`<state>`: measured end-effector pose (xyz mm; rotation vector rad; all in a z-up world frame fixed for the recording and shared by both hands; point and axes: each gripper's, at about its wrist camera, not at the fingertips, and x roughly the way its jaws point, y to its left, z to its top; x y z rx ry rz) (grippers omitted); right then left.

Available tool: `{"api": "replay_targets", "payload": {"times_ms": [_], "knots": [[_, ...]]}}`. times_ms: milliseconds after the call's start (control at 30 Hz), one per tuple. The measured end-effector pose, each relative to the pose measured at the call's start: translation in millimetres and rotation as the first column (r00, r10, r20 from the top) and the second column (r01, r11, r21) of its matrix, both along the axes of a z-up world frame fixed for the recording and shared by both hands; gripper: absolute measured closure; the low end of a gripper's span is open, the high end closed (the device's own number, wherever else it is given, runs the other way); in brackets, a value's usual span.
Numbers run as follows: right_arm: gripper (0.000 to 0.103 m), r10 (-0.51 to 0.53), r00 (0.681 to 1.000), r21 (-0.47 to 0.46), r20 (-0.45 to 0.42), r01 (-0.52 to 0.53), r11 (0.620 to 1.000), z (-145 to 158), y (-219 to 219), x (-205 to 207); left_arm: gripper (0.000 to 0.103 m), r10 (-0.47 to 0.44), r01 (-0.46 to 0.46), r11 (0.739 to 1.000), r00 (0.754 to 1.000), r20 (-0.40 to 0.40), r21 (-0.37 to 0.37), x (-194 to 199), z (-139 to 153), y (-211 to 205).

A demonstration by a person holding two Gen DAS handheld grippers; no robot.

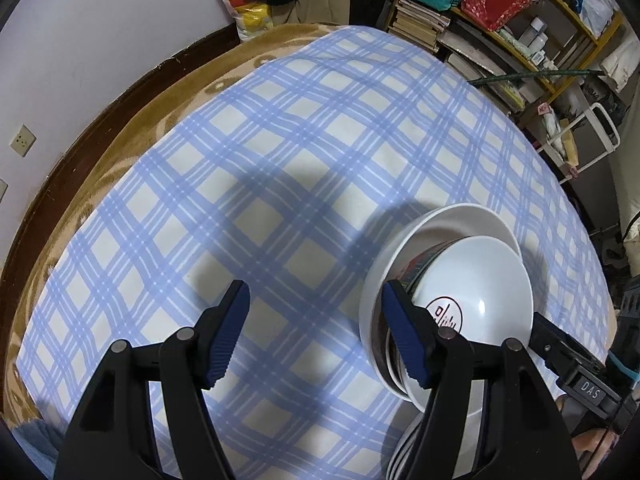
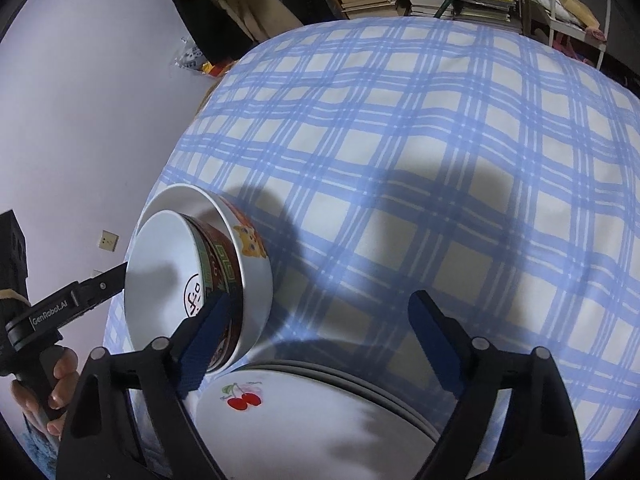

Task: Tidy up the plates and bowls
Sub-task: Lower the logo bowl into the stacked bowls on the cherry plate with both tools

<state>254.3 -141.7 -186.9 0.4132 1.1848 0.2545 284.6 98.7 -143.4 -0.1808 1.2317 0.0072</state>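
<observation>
Three nested bowls stand tilted on edge: a white outer bowl with an orange cat print point(image 2: 256, 276), a red patterned one point(image 2: 218, 276), and an inner white bowl with a red mark point(image 1: 476, 280). They lean by a stack of plates point(image 1: 400, 444) topped by a cherry-print plate point(image 2: 304, 420). My left gripper point(image 1: 315, 286) is open over bare cloth, its right finger point(image 1: 404, 336) at the bowls' rim. My right gripper point(image 2: 320, 296) is open above the plates, its left finger point(image 2: 208, 340) against the bowls' rim. Whether the fingers touch the bowls is unclear.
A blue-checked cloth point(image 1: 280, 140) covers the surface, with a brown blanket point(image 1: 120, 140) along its far left edge by the wall. Shelves of books and boxes point(image 1: 480, 40) and a white rack point(image 1: 592, 140) stand behind. A hand point(image 2: 60, 376) holds the left gripper.
</observation>
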Motion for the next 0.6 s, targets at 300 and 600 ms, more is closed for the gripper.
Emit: {"api": "replay_targets", "payload": {"times_ms": [300,600], "knots": [[0.033,-0.001,1.0,0.007,0.029,0.001,1.0,6.3,5.4,4.4,0.066,-0.052,0.053,0.998,0.998,0.024,-0.026,2.6,1.9,-9.3],[0.079,0.054,0.998,-0.02,0.027,-0.053,0.998,10.2,27.9,6.4,0.099,-0.137,0.135,0.99,0.99,0.025,0.046,2.9,-2.0,-34.6]]}}
